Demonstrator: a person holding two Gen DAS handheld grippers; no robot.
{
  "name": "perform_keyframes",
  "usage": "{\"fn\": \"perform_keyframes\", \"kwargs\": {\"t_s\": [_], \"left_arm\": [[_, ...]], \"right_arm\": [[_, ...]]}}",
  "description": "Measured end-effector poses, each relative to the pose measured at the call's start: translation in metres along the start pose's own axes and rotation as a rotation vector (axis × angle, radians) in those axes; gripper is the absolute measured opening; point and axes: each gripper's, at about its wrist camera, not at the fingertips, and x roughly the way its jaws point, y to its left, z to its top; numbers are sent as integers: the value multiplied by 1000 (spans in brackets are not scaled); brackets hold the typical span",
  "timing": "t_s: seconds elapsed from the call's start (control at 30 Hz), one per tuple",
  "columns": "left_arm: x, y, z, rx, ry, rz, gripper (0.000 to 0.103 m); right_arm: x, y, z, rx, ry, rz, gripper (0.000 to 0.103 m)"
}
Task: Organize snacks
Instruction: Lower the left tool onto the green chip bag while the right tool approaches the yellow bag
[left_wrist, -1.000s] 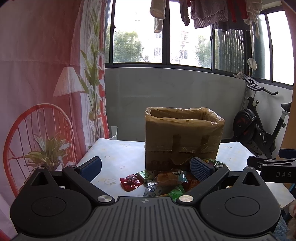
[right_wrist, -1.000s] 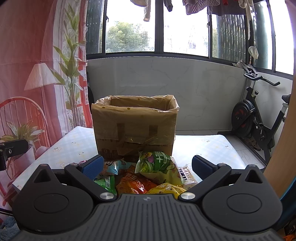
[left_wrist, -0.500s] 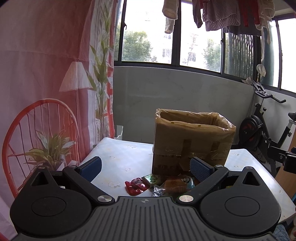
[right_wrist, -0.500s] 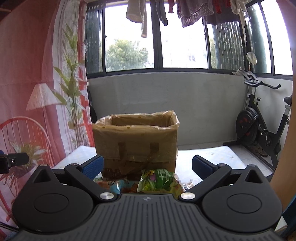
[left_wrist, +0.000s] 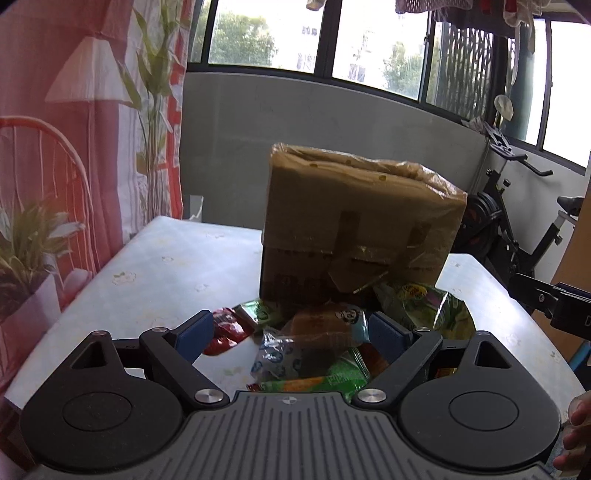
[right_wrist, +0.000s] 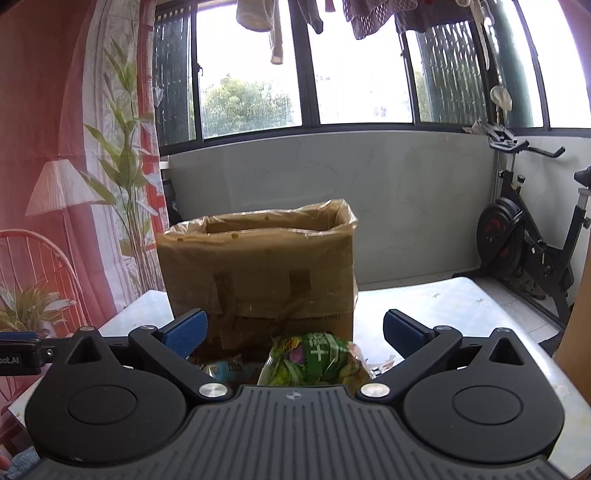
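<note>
White table (left_wrist: 177, 266) by the window; box (left_wrist: 354, 229) on it, snacks (left_wrist: 314, 350) in front. Left gripper (left_wrist: 291, 332) and right gripper (right_wrist: 293, 328) both spread, empty.

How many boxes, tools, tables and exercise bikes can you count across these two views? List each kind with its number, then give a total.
box: 1
tools: 2, the left tool and the right tool
table: 1
bike: 1
Total: 5
</note>
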Motion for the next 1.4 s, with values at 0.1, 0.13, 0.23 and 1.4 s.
{"fn": "perform_keyframes", "kwargs": {"t_s": [0.1, 0.13, 0.23, 1.4], "left_arm": [[20, -4, -12, 19, 60, -10, 91], [25, -6, -16, 30, 72, -12, 91], [38, -11, -25, 61, 101, -21, 91], [102, 8, -60, -89, 352, -24, 103]], "right_arm": [[12, -3, -16, 3, 45, -16, 103], [14, -4, -20, 7, 57, -17, 103], [20, -9, -30, 16, 80, -27, 103], [56, -34, -57, 44, 194, -40, 103]]}}
